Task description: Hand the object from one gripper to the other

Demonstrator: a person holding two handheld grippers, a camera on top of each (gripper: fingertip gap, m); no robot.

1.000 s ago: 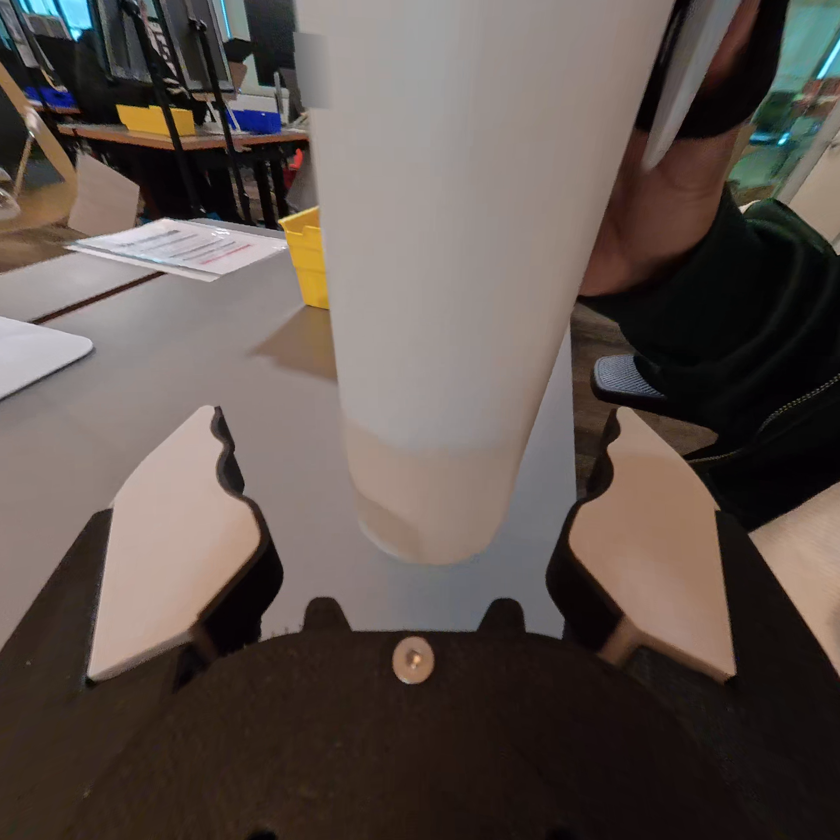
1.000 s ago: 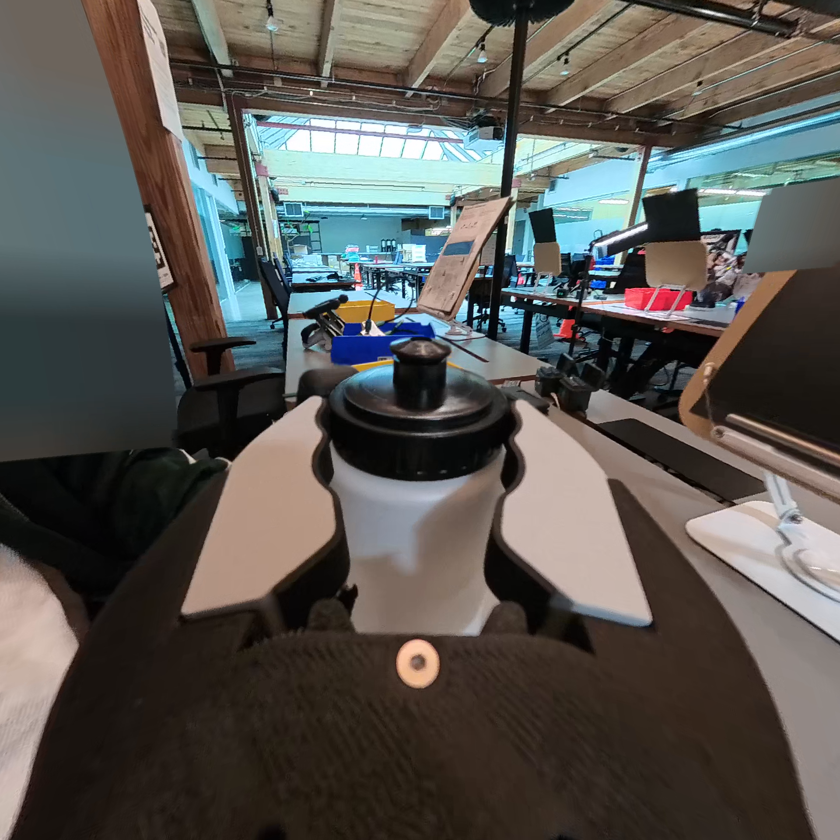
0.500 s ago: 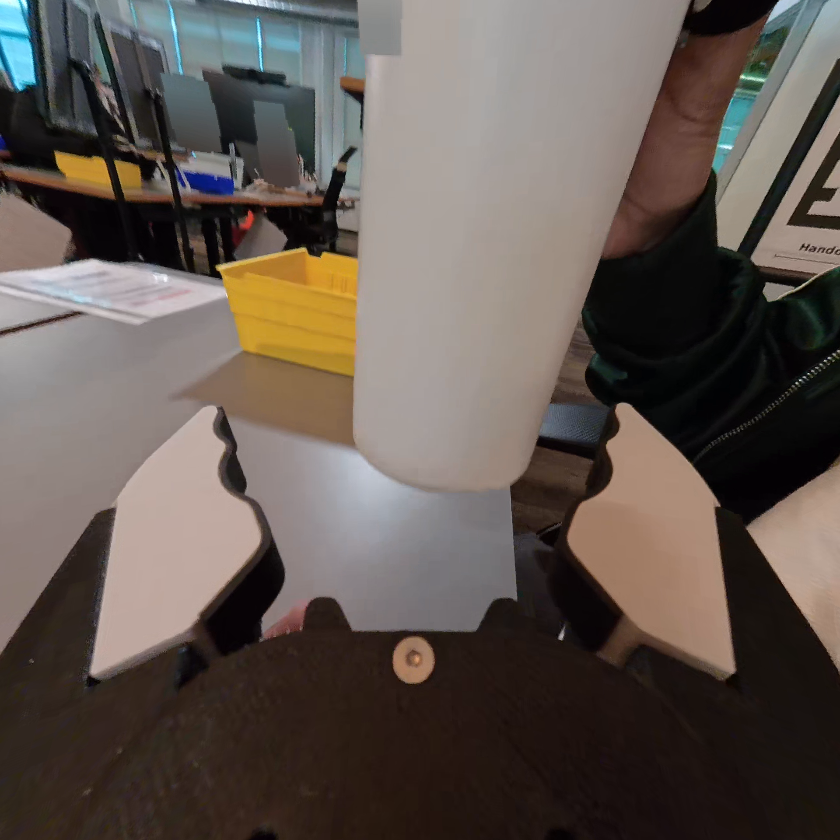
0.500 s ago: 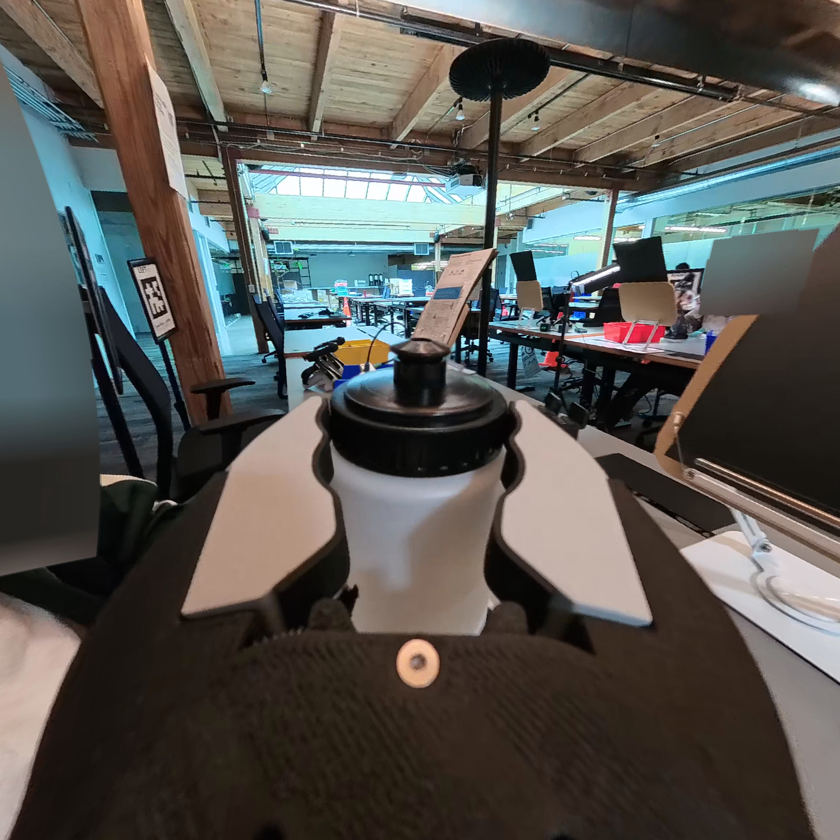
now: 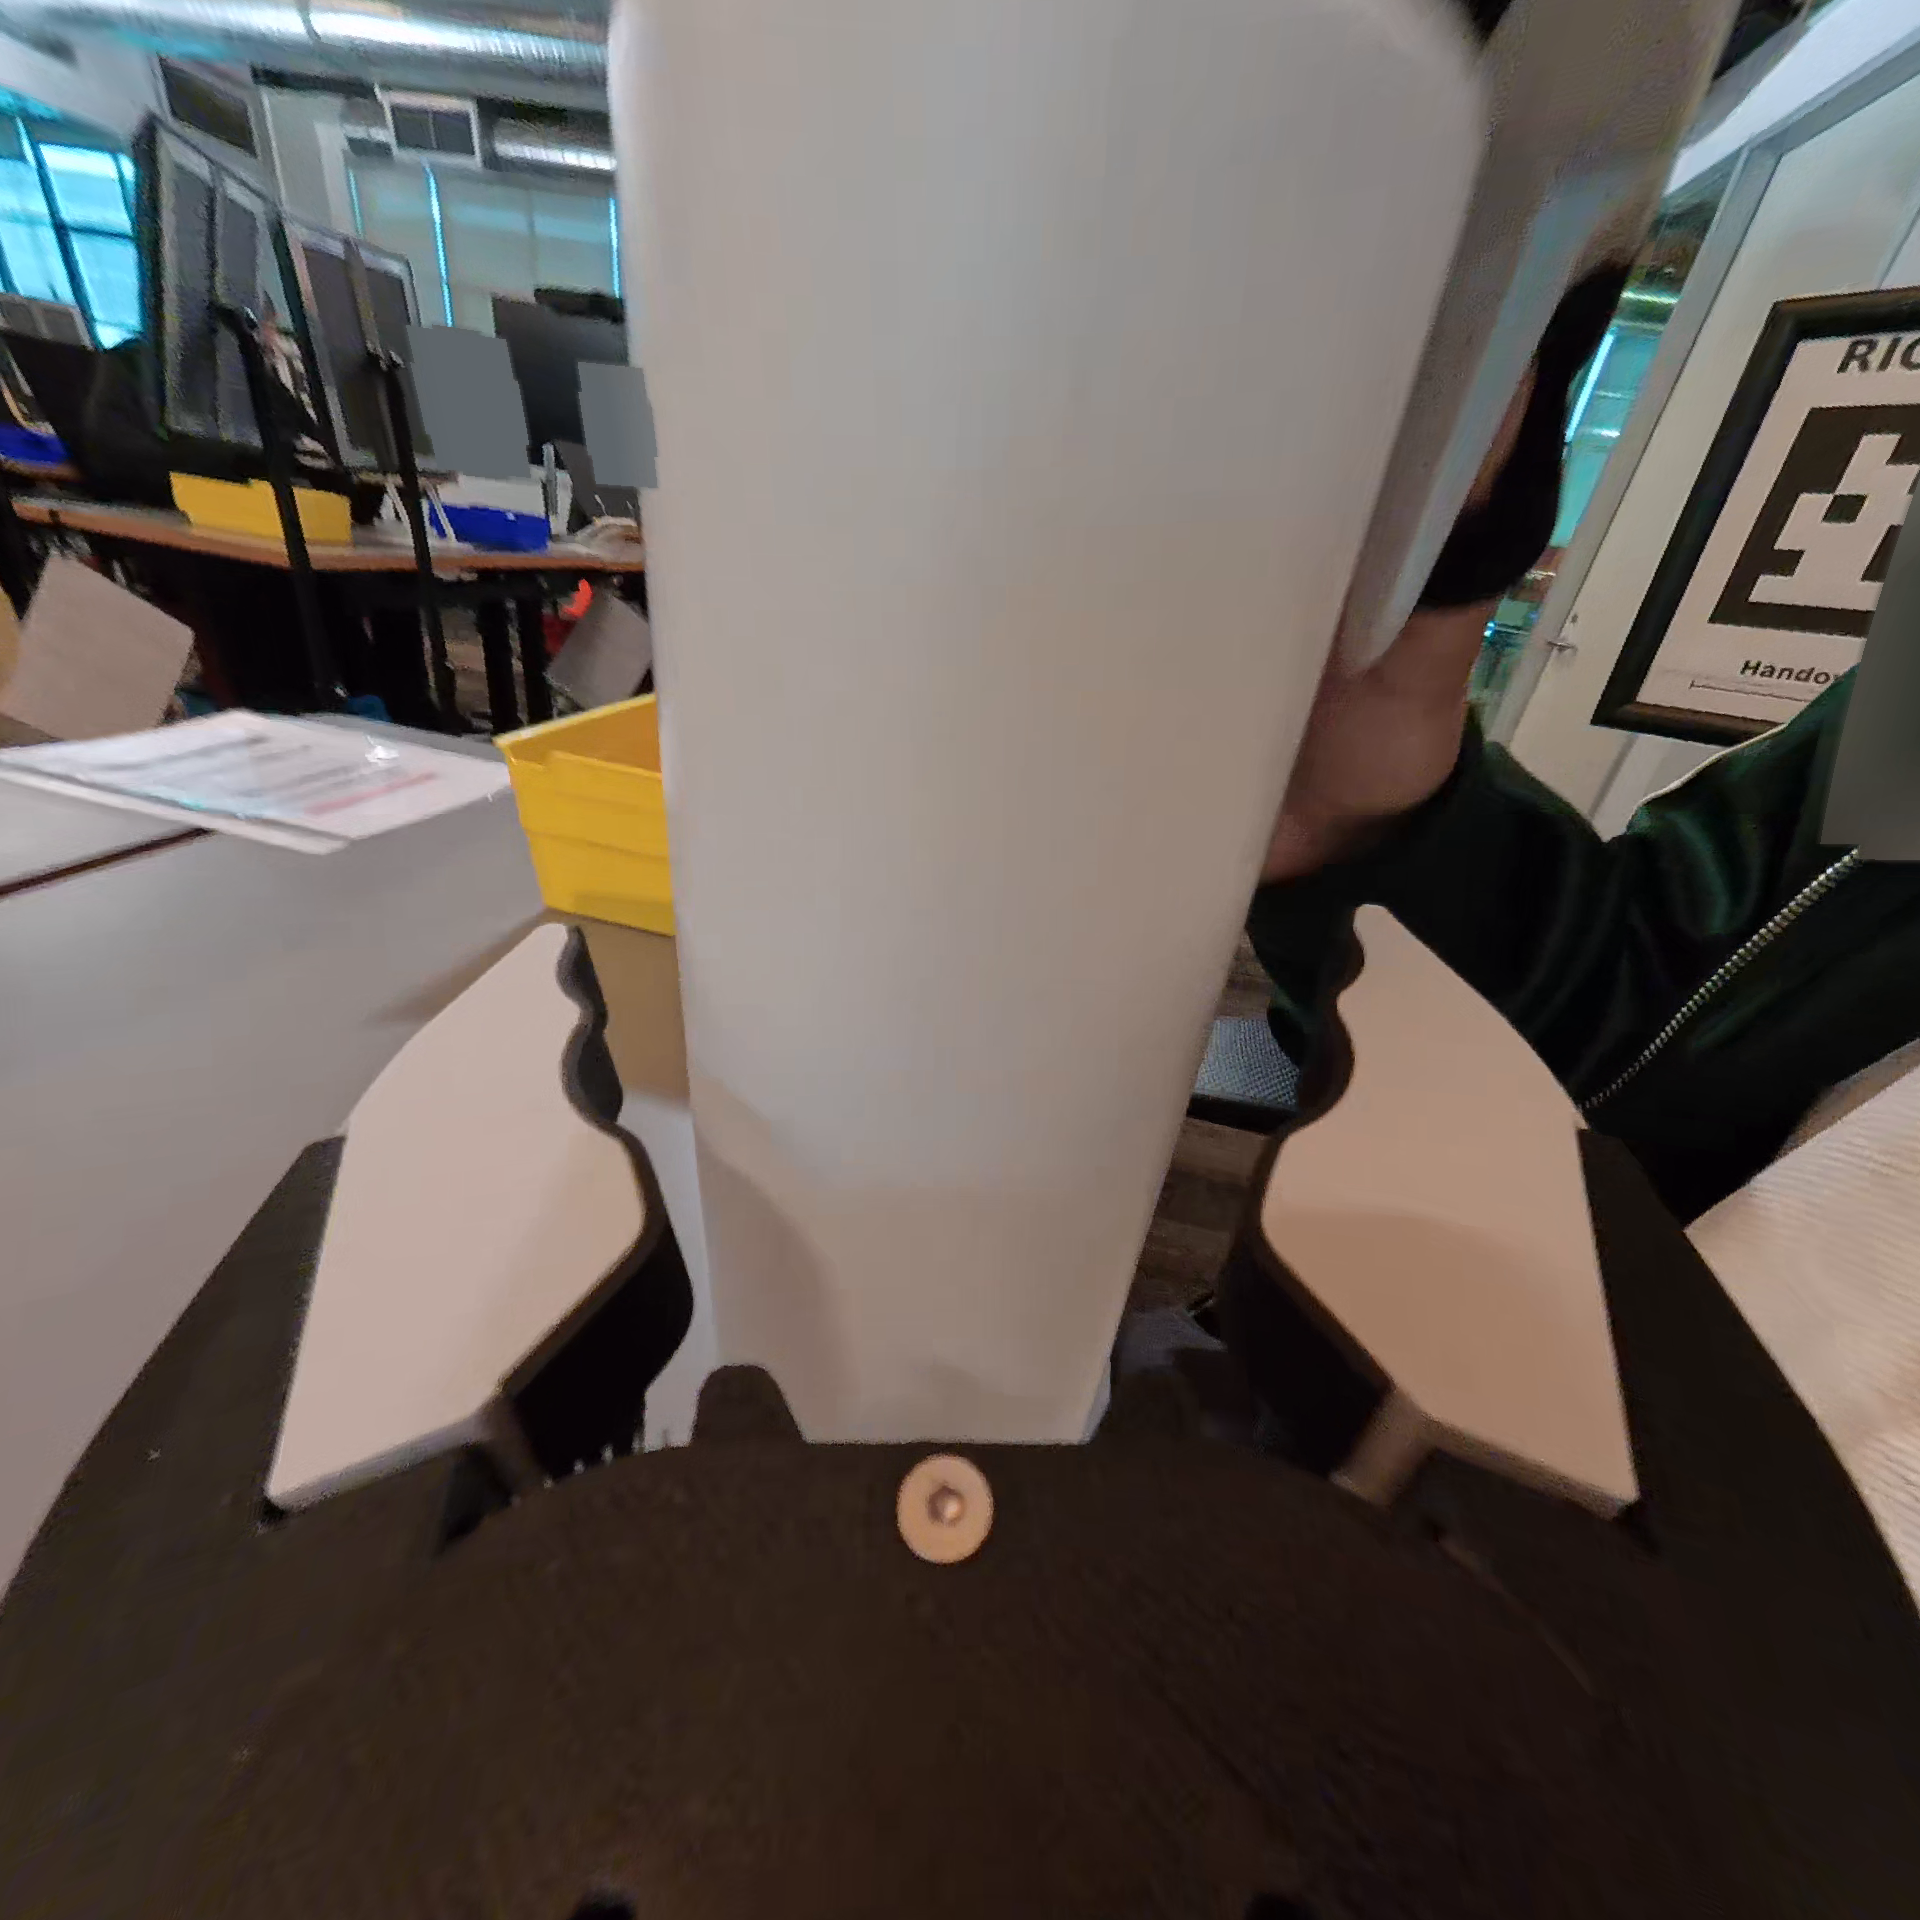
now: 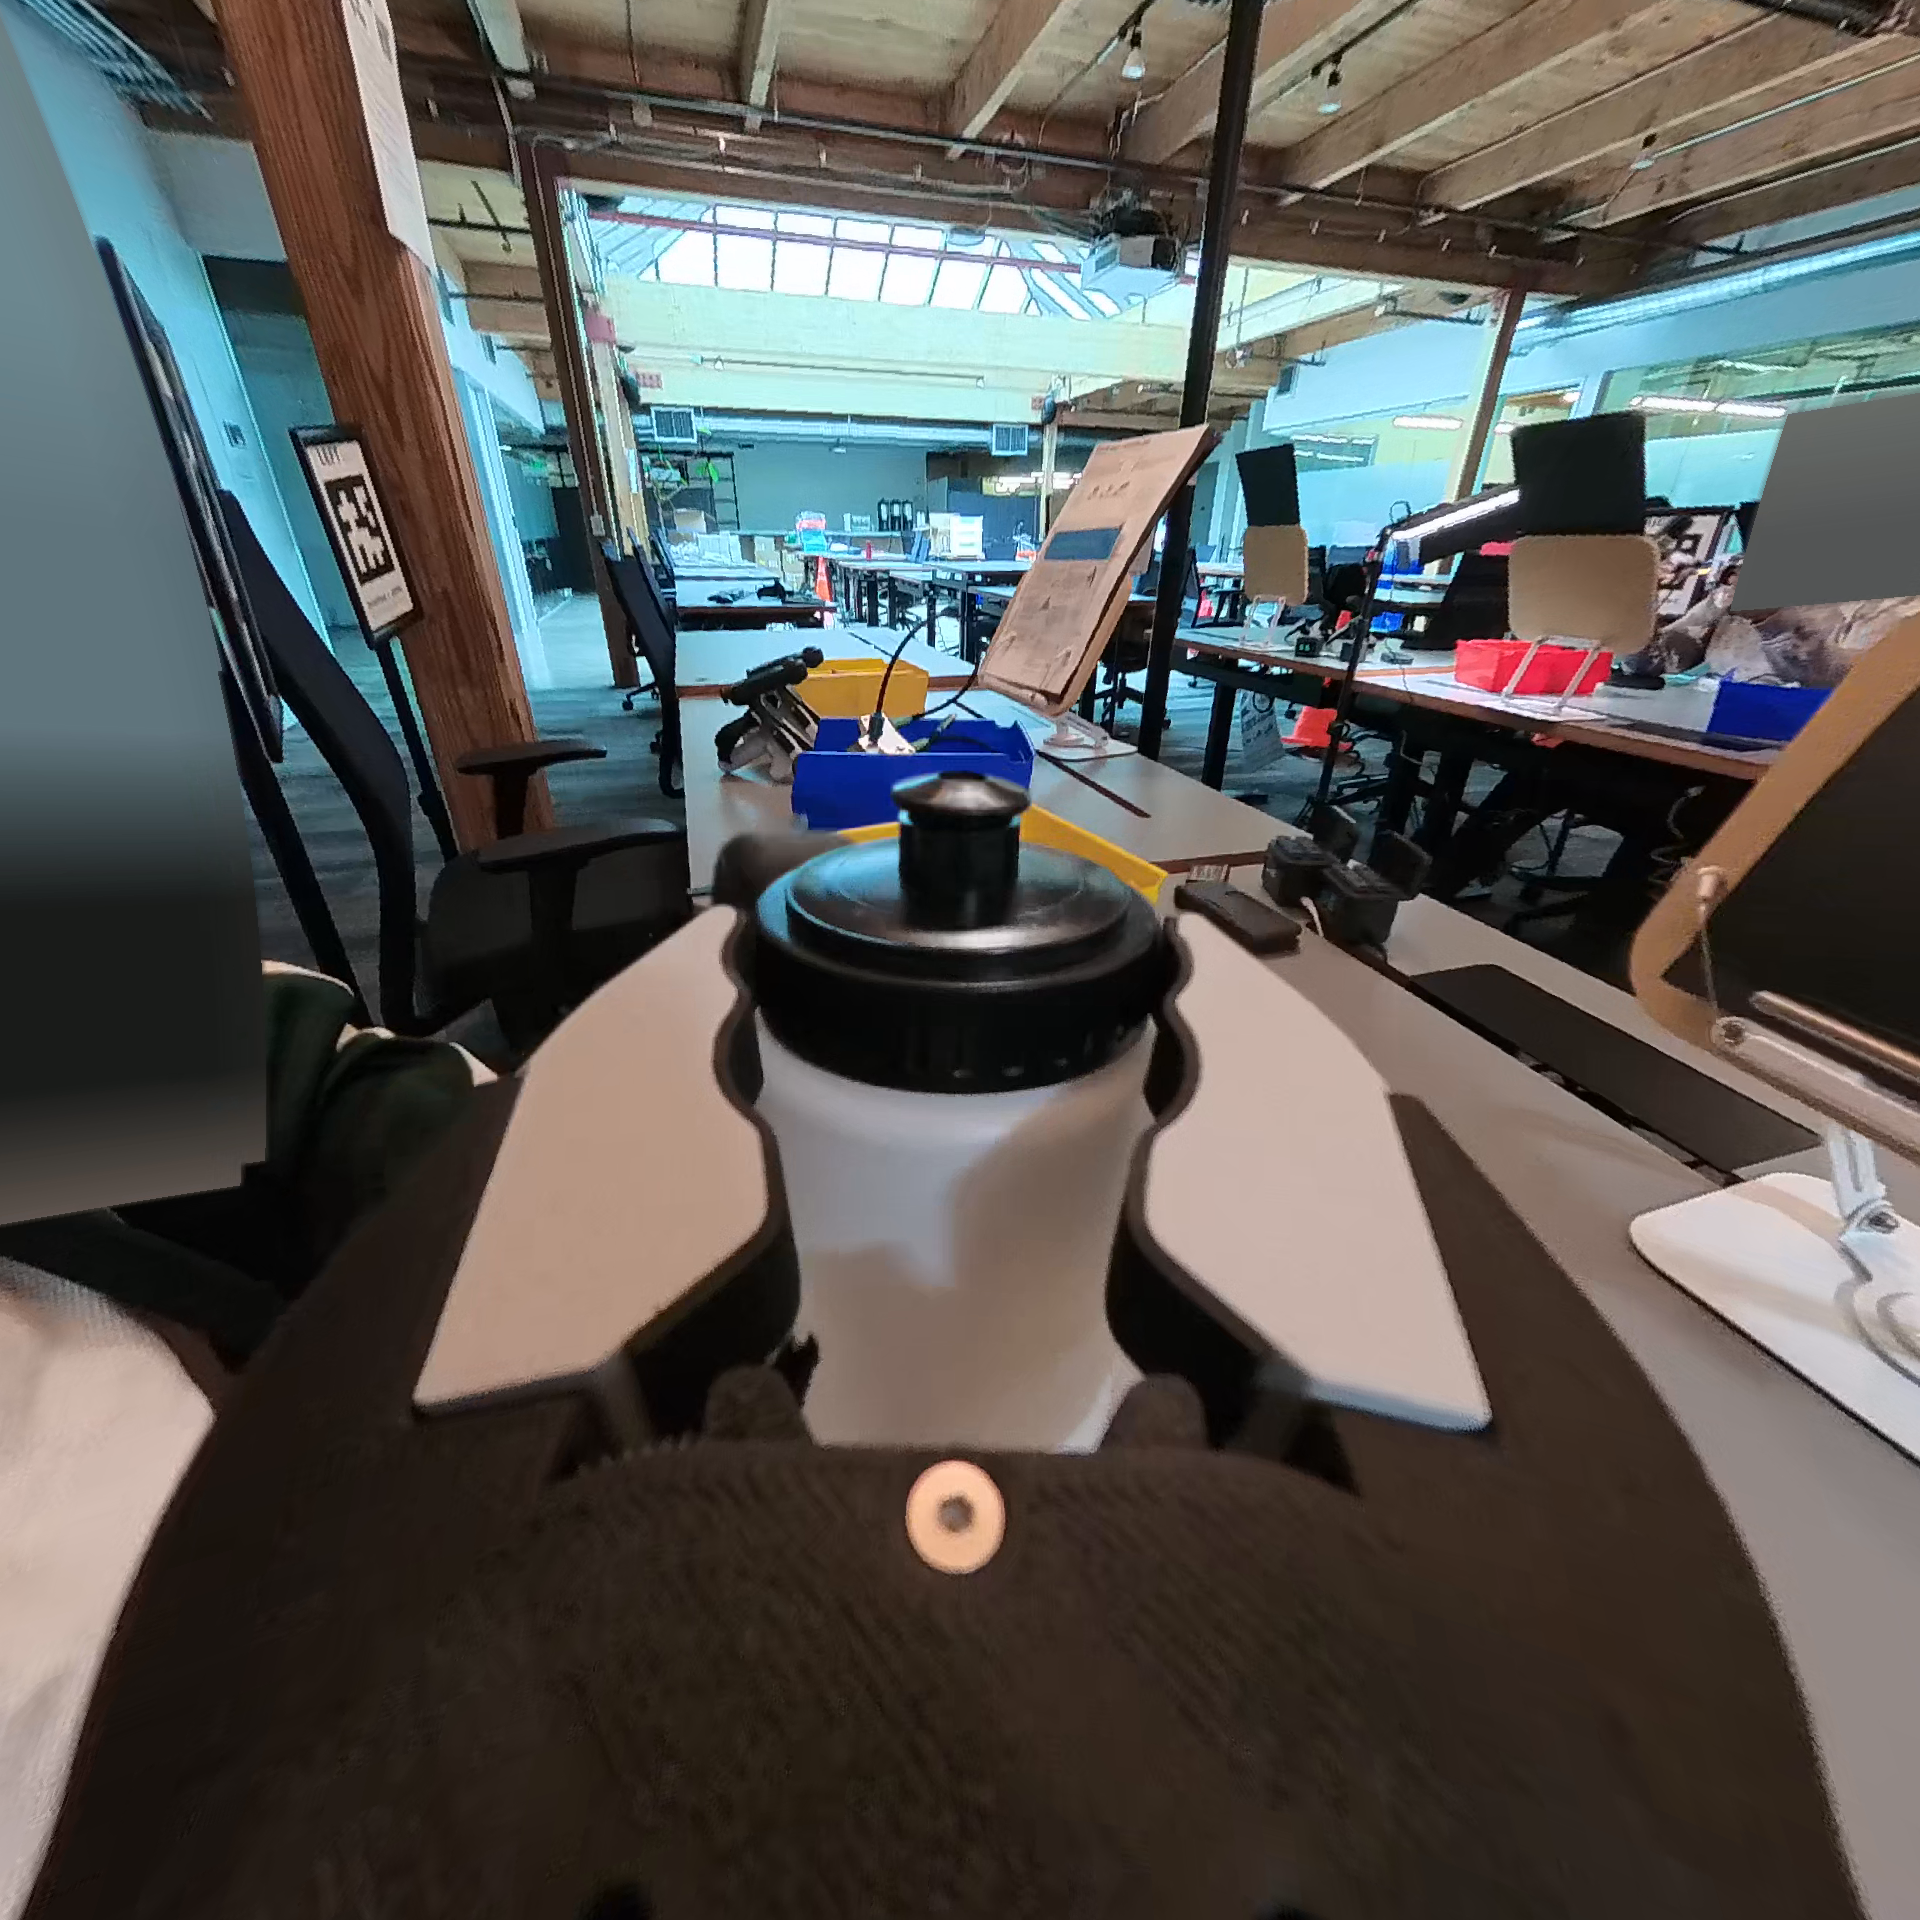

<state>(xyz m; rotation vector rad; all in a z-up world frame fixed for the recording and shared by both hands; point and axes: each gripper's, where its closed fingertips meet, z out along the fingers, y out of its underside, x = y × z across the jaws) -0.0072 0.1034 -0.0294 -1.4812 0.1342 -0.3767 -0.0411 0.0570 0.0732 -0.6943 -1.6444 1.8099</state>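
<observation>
Two handheld grippers and one white squeeze bottle (image 6: 956, 1226) with a black screw cap (image 6: 956, 966) and pull spout. Seen from the right wrist camera: right gripper (image 6: 956, 997) clamped on the bottle's neck just under the cap, pale fingers (image 6: 613, 1174) pressed against both sides, cap pointing away toward a long grey table (image 6: 1621, 1226). Beyond the cap, a yellow bin (image 6: 1101, 857) and a blue bin (image 6: 914, 764) on that table, with a wooden post (image 6: 384, 416) off to the left.

Seen from the left wrist camera: bottle body (image 5: 997, 675) filling the middle, its base down between the fingers (image 5: 478, 1226) of the left gripper (image 5: 961, 977) and reaching back to the black body. Fingers spread wide, with visible gaps between each one and the bottle's sides; not closed on anything. Behind the bottle on the right, a hand (image 5: 1361, 769) in a dark green sleeve (image 5: 1621, 935). On the left, a grey tabletop (image 5: 187, 1018) with another yellow bin (image 5: 592, 821) and a printed sheet (image 5: 249, 774) farther back.
</observation>
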